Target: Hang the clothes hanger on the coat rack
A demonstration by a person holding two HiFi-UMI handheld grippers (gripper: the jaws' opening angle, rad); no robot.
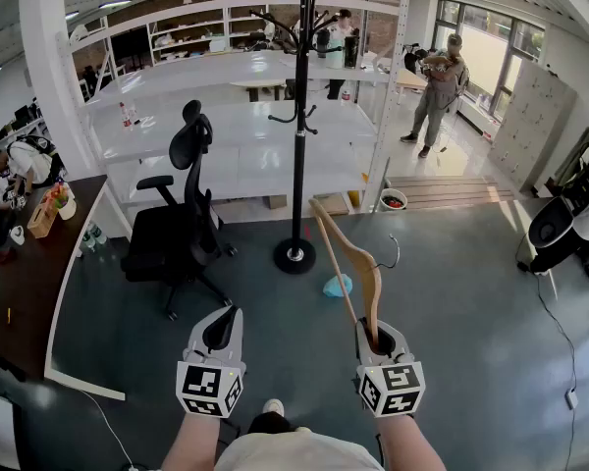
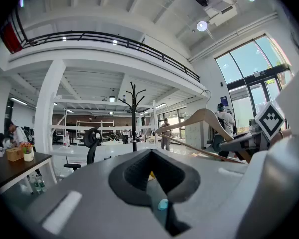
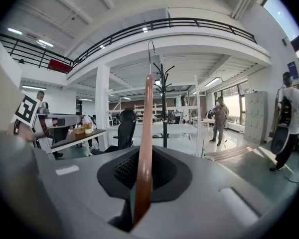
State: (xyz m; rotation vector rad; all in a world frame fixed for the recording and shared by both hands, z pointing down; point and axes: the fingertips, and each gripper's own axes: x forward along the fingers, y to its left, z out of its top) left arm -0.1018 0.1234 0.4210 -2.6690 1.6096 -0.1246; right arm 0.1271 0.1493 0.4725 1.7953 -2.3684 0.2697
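A wooden clothes hanger [image 1: 348,263] with a metal hook [image 1: 391,255] sticks up and forward from my right gripper [image 1: 380,342], which is shut on its lower end. In the right gripper view the hanger [image 3: 145,133] rises straight out between the jaws, its hook [image 3: 151,51] overlapping the rack. The black coat rack [image 1: 299,116] stands on a round base [image 1: 294,255] ahead, a good way beyond the hanger. My left gripper [image 1: 218,332] is shut and holds nothing; its own view shows the hanger [image 2: 204,121] off to the right and the coat rack [image 2: 134,116] far ahead.
A black office chair [image 1: 182,224] stands left of the rack. A dark desk [image 1: 29,283] with bottles runs along the left. A light-blue object [image 1: 336,286] lies on the floor by the rack's base. People stand at the back right [image 1: 437,91]. Black equipment [image 1: 560,226] sits at far right.
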